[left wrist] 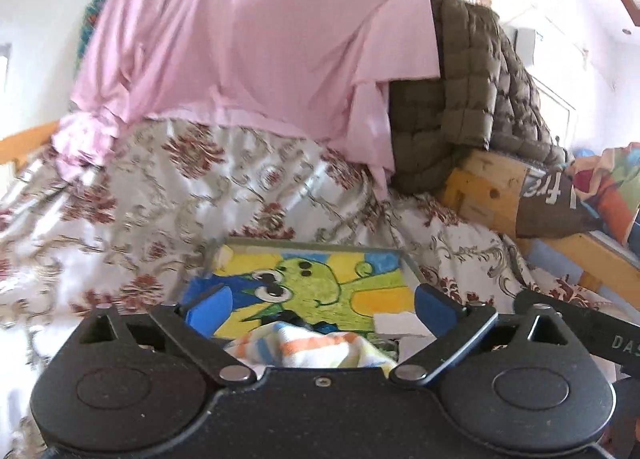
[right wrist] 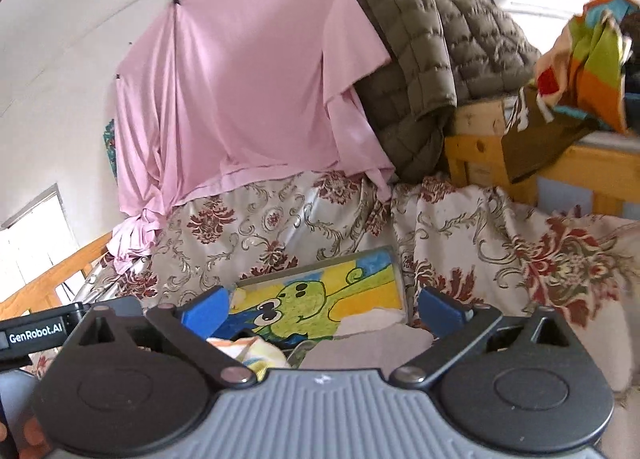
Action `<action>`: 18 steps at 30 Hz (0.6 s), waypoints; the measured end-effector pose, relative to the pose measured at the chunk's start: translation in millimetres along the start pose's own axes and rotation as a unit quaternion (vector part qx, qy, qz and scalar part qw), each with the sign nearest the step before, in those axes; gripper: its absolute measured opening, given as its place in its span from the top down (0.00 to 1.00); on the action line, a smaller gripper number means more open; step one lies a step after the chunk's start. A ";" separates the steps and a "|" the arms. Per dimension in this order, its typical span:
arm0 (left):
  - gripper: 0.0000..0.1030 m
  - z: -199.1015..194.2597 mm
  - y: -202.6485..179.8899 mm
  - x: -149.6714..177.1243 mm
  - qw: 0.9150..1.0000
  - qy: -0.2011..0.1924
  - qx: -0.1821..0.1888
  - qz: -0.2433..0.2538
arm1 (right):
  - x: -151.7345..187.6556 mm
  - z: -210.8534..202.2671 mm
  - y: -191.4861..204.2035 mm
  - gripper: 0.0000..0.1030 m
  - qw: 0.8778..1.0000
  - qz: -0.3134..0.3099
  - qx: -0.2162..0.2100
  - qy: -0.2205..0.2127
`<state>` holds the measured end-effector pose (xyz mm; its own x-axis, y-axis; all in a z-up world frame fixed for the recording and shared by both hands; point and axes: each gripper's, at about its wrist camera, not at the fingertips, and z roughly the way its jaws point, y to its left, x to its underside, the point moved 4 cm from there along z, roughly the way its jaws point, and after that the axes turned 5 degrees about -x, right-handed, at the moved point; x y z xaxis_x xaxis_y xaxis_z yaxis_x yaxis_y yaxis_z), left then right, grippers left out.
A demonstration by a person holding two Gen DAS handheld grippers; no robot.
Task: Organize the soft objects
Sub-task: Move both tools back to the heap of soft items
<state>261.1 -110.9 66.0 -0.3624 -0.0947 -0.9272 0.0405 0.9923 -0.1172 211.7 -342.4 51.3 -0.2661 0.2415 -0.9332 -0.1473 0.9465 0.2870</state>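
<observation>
While both jaw pairs stand spread and empty, positions are given relative to the painted board.
Pink sheet [left wrist: 248, 31]: hangs behind and above the board, left part of the backdrop.
Floral cloth [left wrist: 132, 195]: lies under and around the board.
Left gripper [left wrist: 320, 305]: released, fingers either side of the board's near edge.
Striped soft cloth [left wrist: 312, 349]: bunched on the board's near edge, between the fingers.
Painted board [left wrist: 320, 283]: flat, frog picture up.
Right gripper [right wrist: 322, 309]: released, over the board.
Quilted jacket [left wrist: 460, 99]: behind-right, draped over a wooden frame [left wrist: 488, 187].
</observation>
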 end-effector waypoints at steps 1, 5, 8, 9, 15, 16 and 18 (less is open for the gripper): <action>0.02 -9.7 3.0 3.2 1.000 -0.006 -0.005 -0.001 | 2.0 -8.4 3.9 0.00 1.000 -0.006 0.002 -0.006; 0.01 -42.8 15.0 16.4 1.000 -0.017 -0.018 -0.004 | 8.6 -34.4 15.5 0.00 0.999 -0.022 0.010 -0.024; 0.01 -62.4 24.8 28.4 0.999 -0.018 -0.024 -0.015 | 17.5 -49.7 21.8 0.00 0.999 -0.032 0.016 -0.028; 0.01 -67.9 28.6 32.6 0.999 -0.018 -0.027 -0.018 | 21.1 -53.7 23.3 0.00 0.999 -0.034 0.017 -0.027; 0.01 -95.7 43.0 59.7 0.999 -0.010 -0.037 -0.029 | 54.5 -71.8 32.8 0.00 0.999 -0.037 0.023 0.016; 0.01 -99.4 45.3 64.2 0.999 -0.008 -0.039 -0.030 | 60.1 -72.7 33.7 0.00 0.999 -0.037 0.023 0.025; 0.01 -104.3 48.6 72.0 0.999 0.000 -0.040 -0.032 | 70.4 -75.5 38.2 0.00 0.998 -0.034 0.024 0.046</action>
<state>139.8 -61.2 30.6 -0.3622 -0.1574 -0.9187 -0.0571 0.9875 -0.1467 115.5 -305.4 12.9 -0.3442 0.1584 -0.9254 -0.1232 0.9695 0.2117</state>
